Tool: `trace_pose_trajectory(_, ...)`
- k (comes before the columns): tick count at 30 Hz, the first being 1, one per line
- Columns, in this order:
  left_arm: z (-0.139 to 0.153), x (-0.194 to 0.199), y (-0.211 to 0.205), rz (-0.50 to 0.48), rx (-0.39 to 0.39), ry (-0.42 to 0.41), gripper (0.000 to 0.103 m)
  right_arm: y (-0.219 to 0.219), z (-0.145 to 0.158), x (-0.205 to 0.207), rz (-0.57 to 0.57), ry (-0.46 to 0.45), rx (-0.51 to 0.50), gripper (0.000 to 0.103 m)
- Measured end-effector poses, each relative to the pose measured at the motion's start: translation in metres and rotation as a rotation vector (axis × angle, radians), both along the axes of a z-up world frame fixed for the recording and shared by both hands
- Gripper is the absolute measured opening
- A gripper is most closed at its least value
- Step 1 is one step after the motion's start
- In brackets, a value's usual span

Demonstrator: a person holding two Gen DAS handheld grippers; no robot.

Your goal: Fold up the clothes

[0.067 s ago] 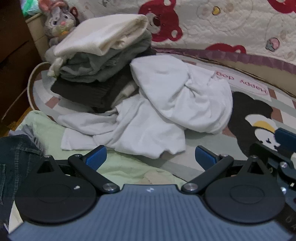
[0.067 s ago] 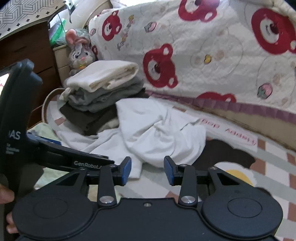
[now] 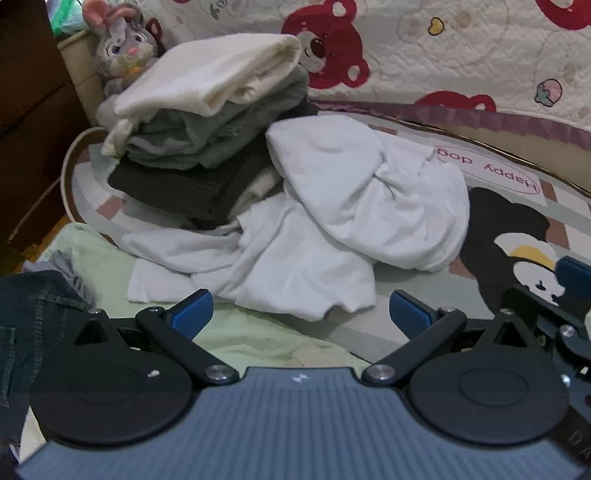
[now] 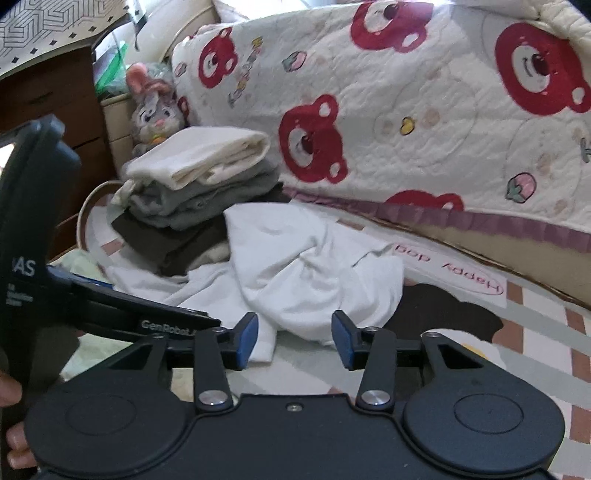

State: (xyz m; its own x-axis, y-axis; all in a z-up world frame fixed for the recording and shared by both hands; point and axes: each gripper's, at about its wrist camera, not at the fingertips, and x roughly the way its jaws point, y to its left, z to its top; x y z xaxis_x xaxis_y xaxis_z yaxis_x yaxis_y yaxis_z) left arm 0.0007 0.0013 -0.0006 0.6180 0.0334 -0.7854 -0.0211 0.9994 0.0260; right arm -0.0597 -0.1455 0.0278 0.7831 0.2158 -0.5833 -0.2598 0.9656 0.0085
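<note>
While your left gripper (image 3: 299, 314) hovers with jaws spread wide and empty above the pale green cloth (image 3: 251, 332), your right gripper (image 4: 293, 338) is parted less, gripping nothing. Ahead of both, the crumpled white shirt (image 3: 332, 229) lies on the bed against the folded stack (image 3: 207, 122).

One crumpled white garment (image 3: 332, 229), one stack of folded clothes (image 3: 207, 147), one plush rabbit (image 3: 122, 33), two grippers

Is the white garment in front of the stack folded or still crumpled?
Crumpled: the white garment lies bunched in twisted, uneven heaps beside the folded stack.
</note>
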Motion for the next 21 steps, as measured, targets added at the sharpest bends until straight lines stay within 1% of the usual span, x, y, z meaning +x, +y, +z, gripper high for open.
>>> trace_pose_trajectory(1, -0.0003, 0.0003, 0.0006, -0.002, -0.003, -0.002, 0.103, -0.0004, 0.0001, 0.0001, -0.002, 0.002, 0.005, 0.061)
trace_pose_trajectory(2, -0.0005, 0.0006, 0.0012, -0.004, -0.006, -0.004, 0.103, -0.0008, 0.0001, 0.0002, -0.004, 0.005, 0.009, 0.062)
trace_pose_trajectory(9, -0.0023, 0.0029, 0.0053, -0.016, -0.028, -0.017, 0.103, -0.0038, 0.0005, 0.0010, -0.018, 0.021, 0.042, 0.062)
trace_pose_trajectory(14, -0.0036, 0.0045, 0.0083, -0.026, -0.043, -0.027, 0.102, -0.0060, 0.0008, 0.0016, -0.028, 0.033, 0.065, 0.065)
trace_pose_trajectory(21, -0.0030, 0.0041, 0.0067, -0.035, -0.038, -0.041, 0.101, -0.0054, -0.0013, -0.0003, -0.045, 0.039, 0.072, 0.065)
